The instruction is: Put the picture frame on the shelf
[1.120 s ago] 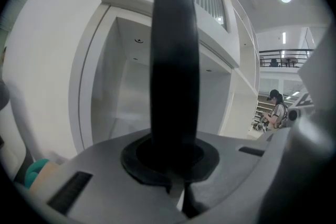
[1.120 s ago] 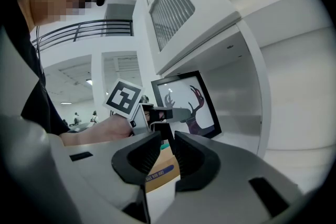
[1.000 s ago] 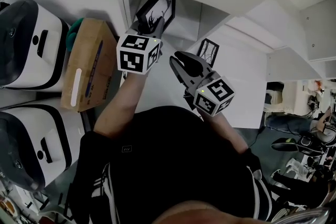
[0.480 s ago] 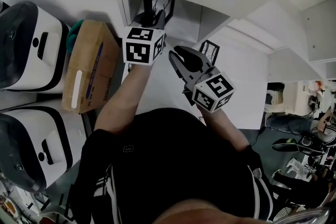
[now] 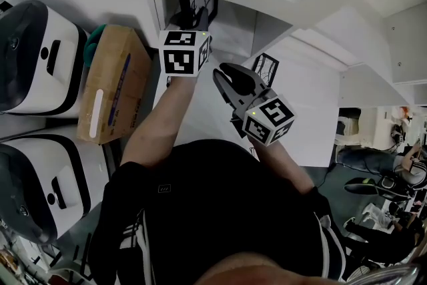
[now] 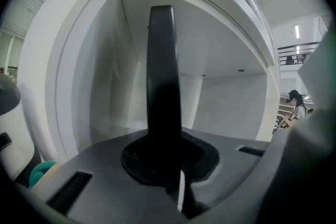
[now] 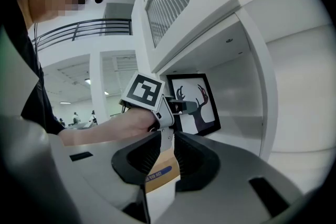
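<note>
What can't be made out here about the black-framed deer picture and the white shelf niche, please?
1. Whether the black-framed deer picture rests on the white shelf niche: in the head view the left gripper covers its base; in the right gripper view the contact is too small to judge.
2. Its image in the left gripper view: it is seen edge-on only.

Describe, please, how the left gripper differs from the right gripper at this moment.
The left gripper is shut on the picture frame, clamping its edge; the right gripper has its jaws apart and holds nothing. The left gripper reaches into the shelf opening, while the right gripper hangs back outside it. Both point toward the shelf.
</note>
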Demonstrator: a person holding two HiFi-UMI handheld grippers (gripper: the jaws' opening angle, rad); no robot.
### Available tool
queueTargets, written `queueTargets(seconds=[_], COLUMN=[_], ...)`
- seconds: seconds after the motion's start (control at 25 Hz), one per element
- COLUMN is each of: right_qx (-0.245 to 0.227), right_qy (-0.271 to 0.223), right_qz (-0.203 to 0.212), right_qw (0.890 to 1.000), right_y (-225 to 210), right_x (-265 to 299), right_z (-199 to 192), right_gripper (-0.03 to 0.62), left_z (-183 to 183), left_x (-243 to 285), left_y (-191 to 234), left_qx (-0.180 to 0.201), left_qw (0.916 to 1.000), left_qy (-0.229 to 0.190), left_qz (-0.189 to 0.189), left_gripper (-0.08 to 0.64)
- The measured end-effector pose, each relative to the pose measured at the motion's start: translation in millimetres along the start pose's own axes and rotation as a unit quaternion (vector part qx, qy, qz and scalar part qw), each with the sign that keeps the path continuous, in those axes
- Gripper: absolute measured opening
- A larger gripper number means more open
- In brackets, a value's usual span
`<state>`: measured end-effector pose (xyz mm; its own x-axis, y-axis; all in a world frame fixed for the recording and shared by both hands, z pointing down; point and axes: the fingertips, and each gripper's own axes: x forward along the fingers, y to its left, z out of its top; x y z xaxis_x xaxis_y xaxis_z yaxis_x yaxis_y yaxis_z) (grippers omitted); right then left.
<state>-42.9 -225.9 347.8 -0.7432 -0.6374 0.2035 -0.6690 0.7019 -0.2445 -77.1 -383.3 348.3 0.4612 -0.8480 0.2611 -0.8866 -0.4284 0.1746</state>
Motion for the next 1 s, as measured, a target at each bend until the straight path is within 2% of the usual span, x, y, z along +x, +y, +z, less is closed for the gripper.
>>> queueTargets(seconds=[0.16,0.44,0.72,1.0], right_qx=[0.005,0.009,0.012,0.015], right_qy=[0.003,0.007,0.011,0.014], right_qz=[-0.001,0.002,0.001,0.001], right_qw=[1.0,1.0,1.0,1.0], right_y=[-2.2,-1.5,-1.7,-1.4], right_x=[-1.1,-1.8,-4.5,-6.5], right_z=[-3.2,-7.3,-8.6,-11.1], right_gripper=[0.089,0.089,0.089,0.089], left_z=[1.1,0.8,8.5,10.0], left_x=[3.0,8.3,15.3,15.1], left_y=[8.0,25.3,29.0,35.8], left_qx=[-0.005,-0.043,-0.03,-0.002], left_qw=[0.9997,0.9978,0.9973,0.9932], left_qy=[-0.009,-0.02,-0.025,-0.032], left_qz=[0.022,0.048,0.063,0.112], left_gripper=[0.015,0.017,0.017,0.015])
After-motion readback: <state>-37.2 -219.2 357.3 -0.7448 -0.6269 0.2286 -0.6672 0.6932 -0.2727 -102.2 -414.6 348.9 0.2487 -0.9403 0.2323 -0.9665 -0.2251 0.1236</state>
